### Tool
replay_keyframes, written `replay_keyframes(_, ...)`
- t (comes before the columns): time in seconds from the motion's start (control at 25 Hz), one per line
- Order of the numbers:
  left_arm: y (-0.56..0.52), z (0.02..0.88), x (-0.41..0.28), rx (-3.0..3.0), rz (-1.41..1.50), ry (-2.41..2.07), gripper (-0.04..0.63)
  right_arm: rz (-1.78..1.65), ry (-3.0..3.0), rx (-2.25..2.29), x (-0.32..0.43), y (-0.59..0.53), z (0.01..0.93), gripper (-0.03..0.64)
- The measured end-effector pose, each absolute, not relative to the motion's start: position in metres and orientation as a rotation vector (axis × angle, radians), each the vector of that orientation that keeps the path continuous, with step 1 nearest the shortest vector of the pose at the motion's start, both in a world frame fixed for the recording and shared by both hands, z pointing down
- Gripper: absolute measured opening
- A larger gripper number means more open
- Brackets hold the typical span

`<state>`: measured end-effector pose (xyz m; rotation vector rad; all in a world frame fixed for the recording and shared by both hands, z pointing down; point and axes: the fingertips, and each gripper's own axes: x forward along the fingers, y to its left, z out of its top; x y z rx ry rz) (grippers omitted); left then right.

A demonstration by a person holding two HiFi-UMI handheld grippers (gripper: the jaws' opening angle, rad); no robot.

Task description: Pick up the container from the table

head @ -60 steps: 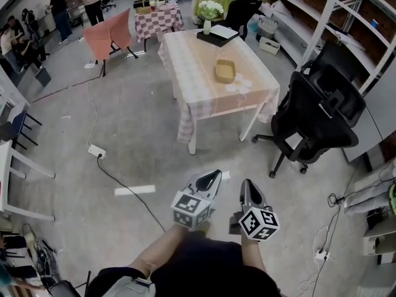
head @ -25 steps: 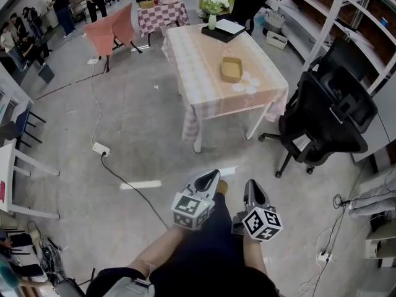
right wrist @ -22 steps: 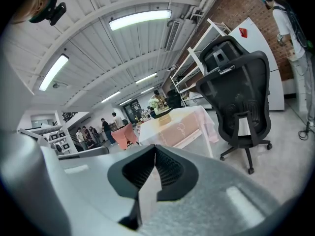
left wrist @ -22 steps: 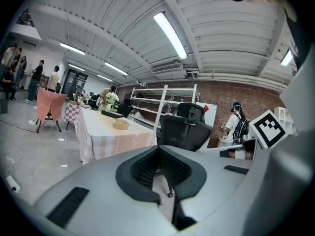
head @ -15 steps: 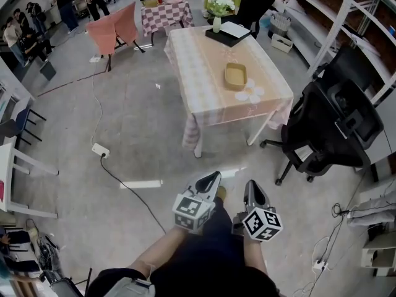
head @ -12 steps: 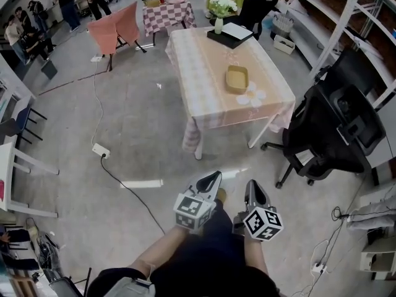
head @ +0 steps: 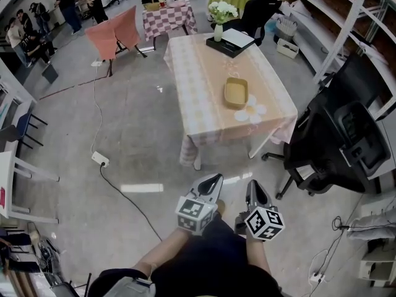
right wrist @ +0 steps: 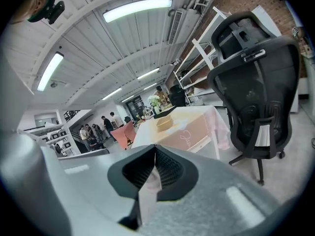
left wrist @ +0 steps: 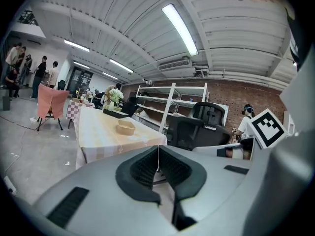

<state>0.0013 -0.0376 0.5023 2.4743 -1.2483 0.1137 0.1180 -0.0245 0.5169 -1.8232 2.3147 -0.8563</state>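
A shallow tan container sits on the table with the pale checked cloth, near its right side; it also shows small in the left gripper view as the container and in the right gripper view as the container. Both grippers hang well short of the table, over the floor in front of the person. My left gripper is shut with nothing in it, jaws meeting. My right gripper is shut and holds nothing as well.
A black office chair stands right of the table. A vase of flowers and a black tray sit at the table's far end. A cable and power strip lie on the floor to the left. People stand at the far left.
The table and container have come nearer and lower in the head view as the person walks toward them. Both grippers stay shut, side by side.
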Motion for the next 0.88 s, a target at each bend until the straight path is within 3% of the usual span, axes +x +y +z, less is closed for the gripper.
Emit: replay_keyframes(0.88,-0.16,0.512,0.04,2.392,0.088,-1.331,0.011,-0.883,2.345,-1.791,0.176,-0.158,0.521,0.005)
